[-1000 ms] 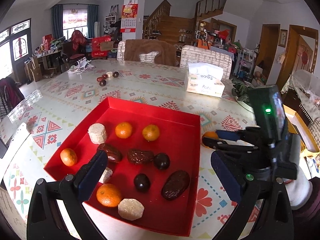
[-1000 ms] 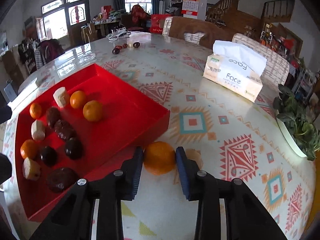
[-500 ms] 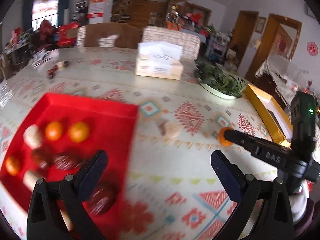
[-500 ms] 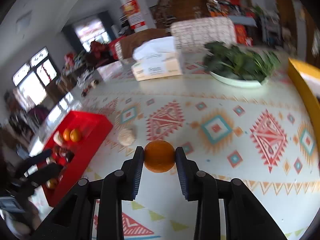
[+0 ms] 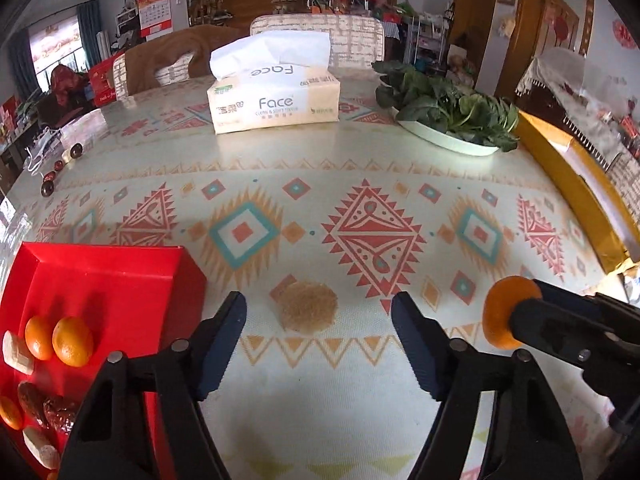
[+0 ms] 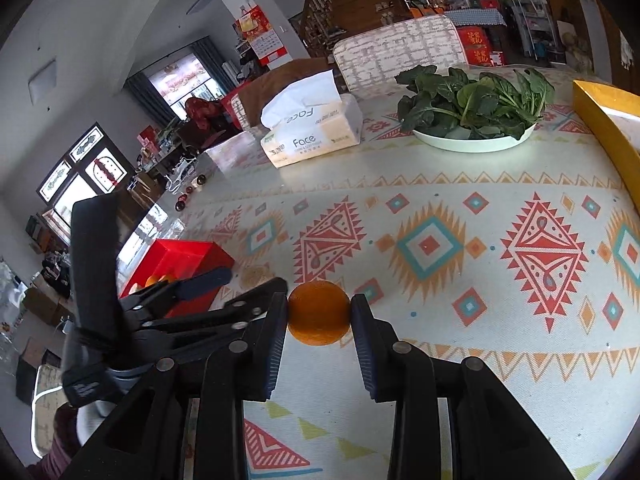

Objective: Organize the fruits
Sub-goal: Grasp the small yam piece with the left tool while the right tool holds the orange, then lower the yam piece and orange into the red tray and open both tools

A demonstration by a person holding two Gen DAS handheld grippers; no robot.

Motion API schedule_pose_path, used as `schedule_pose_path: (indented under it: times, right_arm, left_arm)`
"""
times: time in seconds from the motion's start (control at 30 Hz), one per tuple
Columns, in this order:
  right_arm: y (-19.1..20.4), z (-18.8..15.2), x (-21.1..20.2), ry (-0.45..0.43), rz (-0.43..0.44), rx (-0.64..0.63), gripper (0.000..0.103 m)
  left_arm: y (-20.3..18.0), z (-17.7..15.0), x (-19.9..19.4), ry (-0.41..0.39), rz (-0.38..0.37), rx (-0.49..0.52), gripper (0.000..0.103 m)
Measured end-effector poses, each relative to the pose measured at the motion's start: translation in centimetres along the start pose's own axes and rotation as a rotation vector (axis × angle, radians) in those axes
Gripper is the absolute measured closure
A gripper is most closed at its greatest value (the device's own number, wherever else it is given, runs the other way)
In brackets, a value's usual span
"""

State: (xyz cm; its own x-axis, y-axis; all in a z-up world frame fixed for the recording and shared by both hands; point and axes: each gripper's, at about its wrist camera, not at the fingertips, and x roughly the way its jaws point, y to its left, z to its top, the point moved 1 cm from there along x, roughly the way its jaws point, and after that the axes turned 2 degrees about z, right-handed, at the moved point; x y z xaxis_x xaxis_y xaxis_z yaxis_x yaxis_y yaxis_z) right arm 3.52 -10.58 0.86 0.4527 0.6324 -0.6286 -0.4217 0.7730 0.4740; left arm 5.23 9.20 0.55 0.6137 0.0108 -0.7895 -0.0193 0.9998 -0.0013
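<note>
Both grippers had swung away from the red tray [image 5: 120, 276]. Left gripper [image 5: 318, 344] hung over the table [image 5: 360, 184], closing around a pale round cake [image 5: 307, 306], not yet pressing it. Right gripper [image 6: 319, 320] clenched an orange [image 6: 319, 312] off the tray, so sorting had begun.
</note>
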Motion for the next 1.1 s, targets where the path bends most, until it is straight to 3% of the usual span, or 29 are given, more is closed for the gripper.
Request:
schedule_pose_path:
  times: [0.03, 0.07, 0.13, 0.37, 0.6, 0.7, 0.83, 1.1]
  right_arm:
    - [0.0, 0.0, 0.0, -0.001, 0.0, -0.001, 0.067]
    - [0.1, 0.0, 0.0, -0.002, -0.002, -0.002, 0.067]
    - [0.1, 0.0, 0.0, -0.005, -0.006, -0.005, 0.067]
    - [-0.1, -0.1, 0.0, -0.002, 0.006, 0.011, 0.067]
    - [1.0, -0.4, -0.1, -0.011, 0.025, -0.006, 0.067]
    - [2.2, -0.4, 0.1, -0.003, 0.041, -0.011, 0.067]
    - [5.6, -0.8, 0.7, 0.028, 0.094, -0.033, 0.068]
    - [14.3, -1.6, 4.2, 0.107, 0.17, -0.126, 0.067]
  left_arm:
    - [-0.1, 0.0, 0.1, -0.001, 0.016, 0.008, 0.046]
    - [-0.1, -0.1, 0.2, 0.001, 0.014, 0.013, 0.064]
    - [-0.2, -0.1, 0.2, 0.002, 0.009, 0.011, 0.073]
    - [0.1, -0.8, -2.5, -0.036, -0.047, -0.024, 0.073]
    - [4.6, -2.7, -9.2, -0.116, -0.123, -0.175, 0.073]
    - [8.3, -4.3, -12.1, -0.149, -0.105, -0.255, 0.073]
    - [13.3, -6.3, -14.6, -0.18, -0.021, -0.326, 0.073]
    - [20.0, -10.0, -14.3, -0.158, 0.06, -0.434, 0.073]
